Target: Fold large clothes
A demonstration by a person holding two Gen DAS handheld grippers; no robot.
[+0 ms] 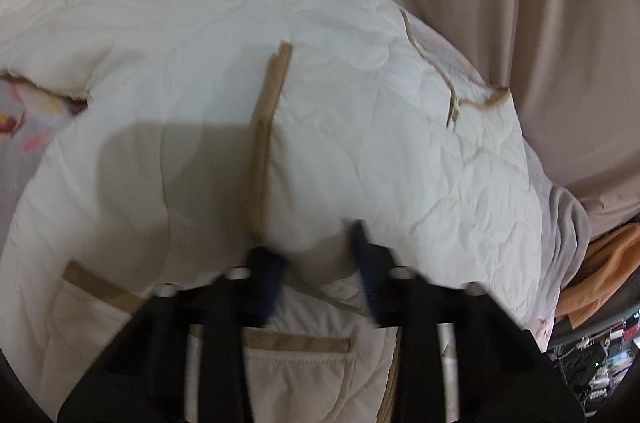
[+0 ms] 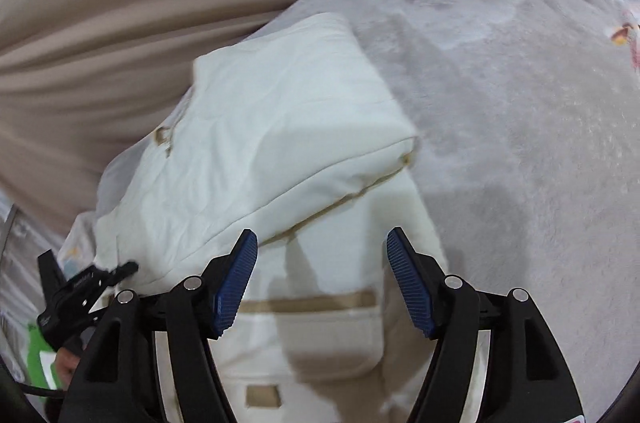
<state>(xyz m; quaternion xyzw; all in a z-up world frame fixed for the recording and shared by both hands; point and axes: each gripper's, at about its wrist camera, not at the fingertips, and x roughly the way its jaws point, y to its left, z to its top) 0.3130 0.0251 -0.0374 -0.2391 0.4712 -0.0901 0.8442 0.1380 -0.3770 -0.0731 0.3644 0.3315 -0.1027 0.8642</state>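
**Left fingers pinch the jacket, right fingers hang open above it**

The blue fingers (image 1: 276, 279) of the left gripper (image 1: 316, 263) sit low in the middle of the left wrist view, drawn in around a bunched hump of the white jacket (image 1: 320, 111); the cloth bulges up between them and both pads press into it, though motion blur hides the exact contact. In the right wrist view the right gripper (image 2: 322, 259) has its ribbed blue fingers (image 2: 236, 287) spread wide at the lower middle of the frame, with nothing between them; they hover over the jacket (image 2: 272, 143) without touching it.

The jacket is quilted, cream-white with tan trim. In the left view it fills most of the frame, a tan strip (image 1: 268, 139) running up from the gripper toward the centre and a tan-edged pocket (image 1: 296, 363) lying at the bottom between the gripper's arms. In the right view a folded part lies across the centre, and a tan-edged pocket (image 2: 320, 327) shows just below the open fingers.

The jacket rests on a grey fleece blanket (image 2: 520, 143) that fills the right side of the right view. A beige curtain (image 1: 500, 3) hangs at the upper right of the left view. An orange cloth (image 1: 600, 275) lies at that view's right edge.
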